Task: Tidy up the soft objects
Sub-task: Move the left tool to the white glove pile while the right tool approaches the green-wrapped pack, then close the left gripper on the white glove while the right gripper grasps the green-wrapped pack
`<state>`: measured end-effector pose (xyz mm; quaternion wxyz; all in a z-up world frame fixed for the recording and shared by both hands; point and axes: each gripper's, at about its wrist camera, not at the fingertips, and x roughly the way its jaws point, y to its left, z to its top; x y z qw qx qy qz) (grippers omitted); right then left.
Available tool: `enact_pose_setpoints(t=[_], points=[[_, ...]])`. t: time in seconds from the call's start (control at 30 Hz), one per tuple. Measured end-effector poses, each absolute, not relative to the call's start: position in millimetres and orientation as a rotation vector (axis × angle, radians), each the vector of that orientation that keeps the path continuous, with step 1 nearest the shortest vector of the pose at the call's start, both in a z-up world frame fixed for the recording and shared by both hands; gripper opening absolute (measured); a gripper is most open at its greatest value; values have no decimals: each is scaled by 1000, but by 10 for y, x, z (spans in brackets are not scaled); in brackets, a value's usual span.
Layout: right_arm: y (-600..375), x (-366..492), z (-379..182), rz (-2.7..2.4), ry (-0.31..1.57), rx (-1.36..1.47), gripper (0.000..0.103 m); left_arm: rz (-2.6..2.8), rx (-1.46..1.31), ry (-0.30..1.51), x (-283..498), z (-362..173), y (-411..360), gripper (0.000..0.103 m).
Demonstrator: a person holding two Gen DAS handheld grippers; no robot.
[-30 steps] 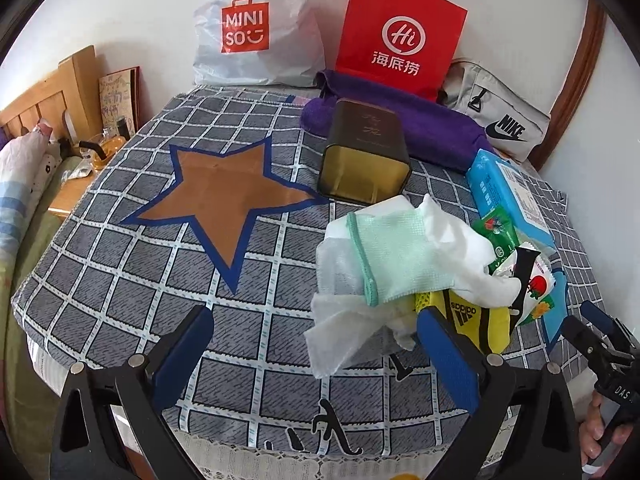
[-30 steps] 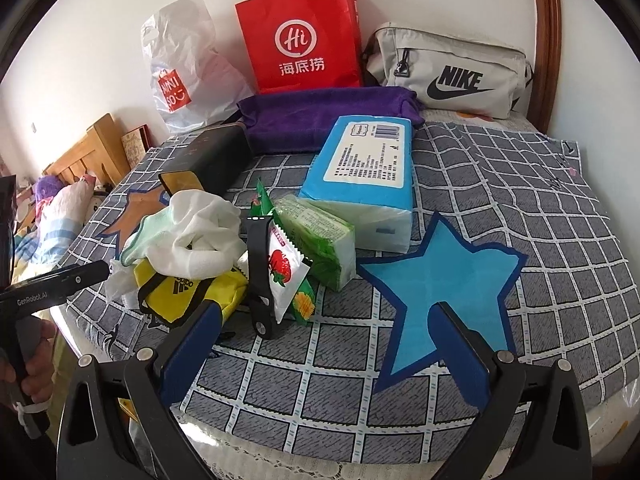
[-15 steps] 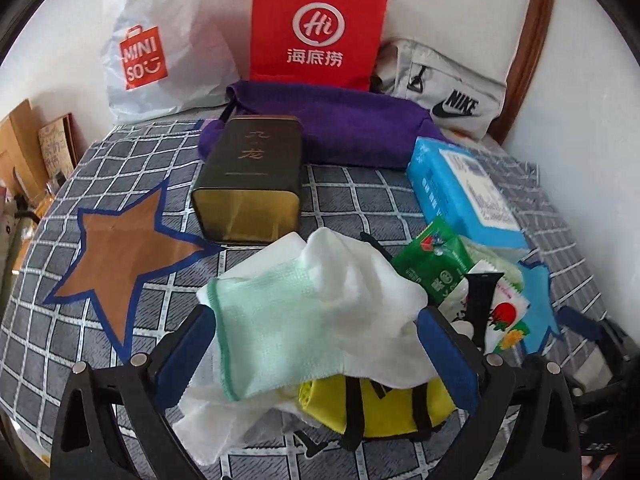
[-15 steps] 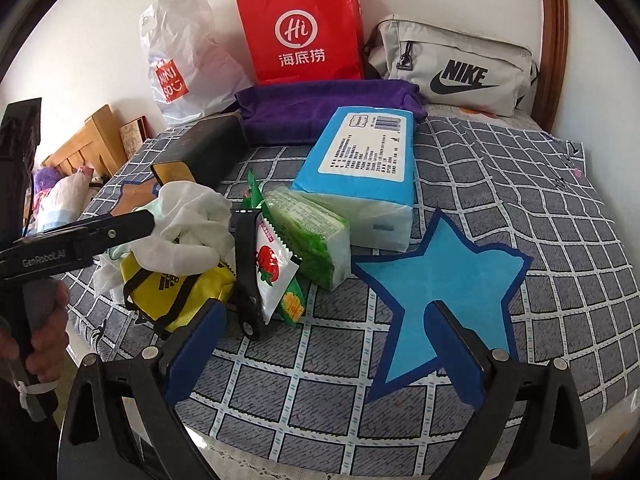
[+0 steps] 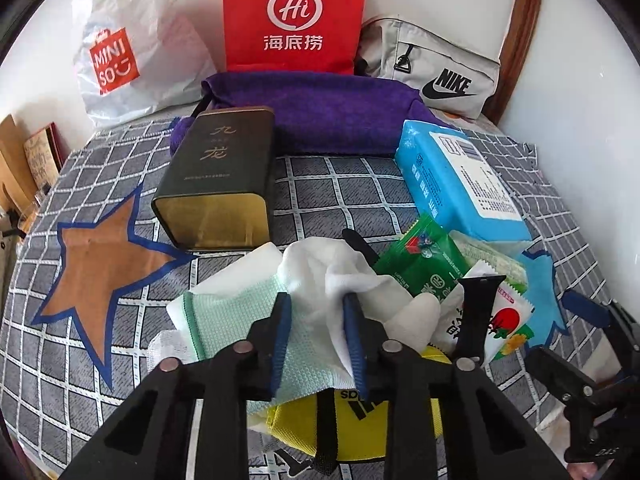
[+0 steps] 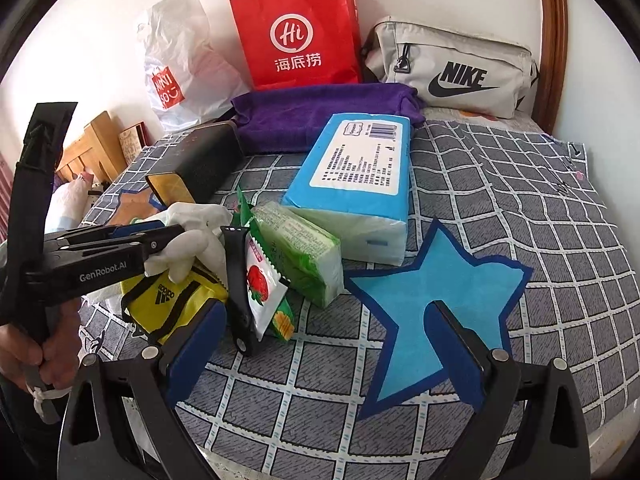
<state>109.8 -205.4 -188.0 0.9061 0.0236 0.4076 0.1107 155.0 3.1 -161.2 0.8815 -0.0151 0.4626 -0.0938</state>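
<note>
Place: a bedroom in a home.
Bed: grey grid-patterned bedsheet (image 6: pixel 500 184) with star patches, carrying the clutter.
Frame: curved brown wooden headboard (image 6: pixel 554 40) at 1 o'clock.
Wall: plain white, with a red paper shopping bag (image 6: pixel 298 32) at 12 o'clock.
Side: light wooden furniture (image 6: pixel 90 148) at 10 o'clock.

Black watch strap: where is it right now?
In the right wrist view the black watch strap lies left of centre, propped across the strawberry snack packet, with the yellow adidas bag to its left and the green tissue pack to its right.
</note>
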Motion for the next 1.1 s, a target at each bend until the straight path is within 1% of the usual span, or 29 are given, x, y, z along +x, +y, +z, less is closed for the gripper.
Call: enact_pose_setpoints(t=[0.13,0.2,0.3,0.33,0.57,0.77,0.93,1.0,1.07,1.1], points=[[-2028,1121,-1860,229,841,47,98,-202,-50,968,1529,-1606,53,22],[-2010,1119,-1841,224,837,40,98,-207,-56,968,1519,-1601,57,20],[-1981,1109,-1797,223,829,29,95,-215,-68,965,1508,-1581,80,18],[-1974,1106,-1785,222,828,25,94,-216,-75,963,1501,-1571,96,16],[-1915,1061,-1705,230,810,0,86,-234,-89,948,1437,-1456,157,10],[-1881,1029,-1687,245,810,-10,83,-223,-90,934,1304,-1354,208,10],[-1834,1012,-1648,254,802,-20,80,-176,-116,925,1259,-1336,425,10],[-1805,1003,-1629,261,795,-19,77,-150,-135,921,1259,-1324,554,10],[-1775,1002,-1628,274,794,-15,70,-124,-146,915,1261,-1307,673,10],[-1759,1009,-1636,284,796,-14,68,-112,-149,911,1263,-1301,719,10]])
